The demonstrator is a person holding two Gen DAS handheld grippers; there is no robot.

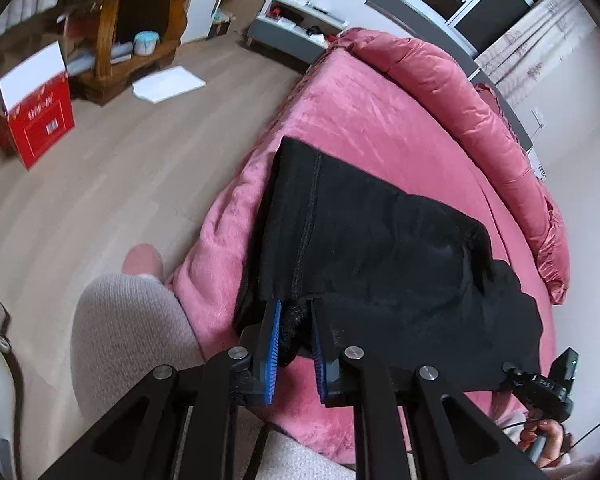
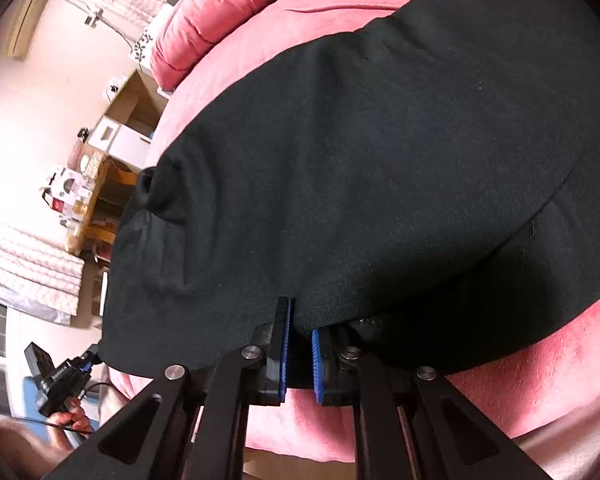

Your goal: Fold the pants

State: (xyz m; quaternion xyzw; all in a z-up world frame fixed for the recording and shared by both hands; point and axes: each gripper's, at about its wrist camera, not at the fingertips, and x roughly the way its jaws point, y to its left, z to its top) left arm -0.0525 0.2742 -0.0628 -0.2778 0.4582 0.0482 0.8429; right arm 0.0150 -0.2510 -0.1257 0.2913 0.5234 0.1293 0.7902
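Black pants [image 1: 364, 240] lie folded over on a pink bed [image 1: 372, 120]. My left gripper [image 1: 296, 312] is shut on the near edge of the pants, with dark cloth bunched between its blue pads [image 1: 274, 344]. In the right wrist view the pants [image 2: 380, 160] fill most of the frame. My right gripper [image 2: 300, 320] is shut on their near edge, cloth between its blue pads [image 2: 285, 344]. The right gripper also shows in the left wrist view [image 1: 556, 388], at the pants' right end.
A rolled pink quilt [image 1: 460, 92] lies along the far side of the bed. The bed edge drops to a wood floor [image 1: 120, 184] on the left. A red box [image 1: 40, 120] and a wooden shelf [image 1: 128, 28] stand beyond. My knee [image 1: 128, 344] is beside the bed.
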